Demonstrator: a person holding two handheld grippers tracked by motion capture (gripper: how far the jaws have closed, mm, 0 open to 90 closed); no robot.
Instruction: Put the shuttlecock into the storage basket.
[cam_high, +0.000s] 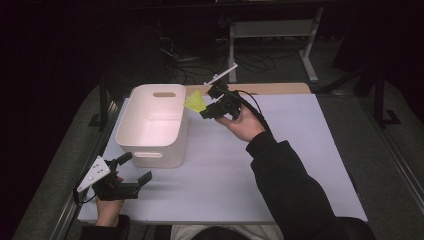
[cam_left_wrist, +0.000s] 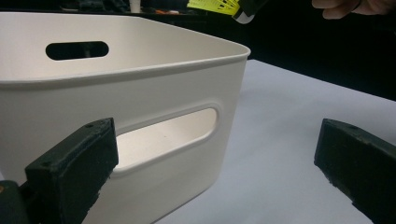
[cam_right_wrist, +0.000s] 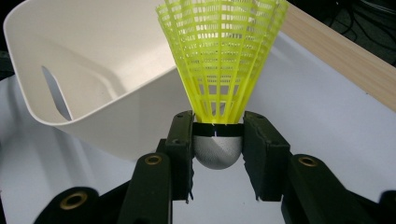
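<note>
gripping shuttlecock (cam_right_wrist: 218, 70) beside bin (cam_right_wrist: 93, 74)

Right gripper (cam_high: 206, 111) raised above the table on an outstretched arm in a dark sleeve, its jaws pointing left in the high view; jaws clamped on the rounded head of a yellow shuttlecock (cam_right_wrist: 218, 65), skirt pointing away from the hand; left gripper (cam_high: 134, 170) low at the near-left table edge, jaws spread wide with nothing between them; left hand (cam_high: 107, 202) wrapped round its body.

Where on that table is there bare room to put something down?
The mat lies bare right of the bin, between it and the right sleeve. Crowded: the bin's far right corner, where the right gripper holds the shuttlecock.
</note>
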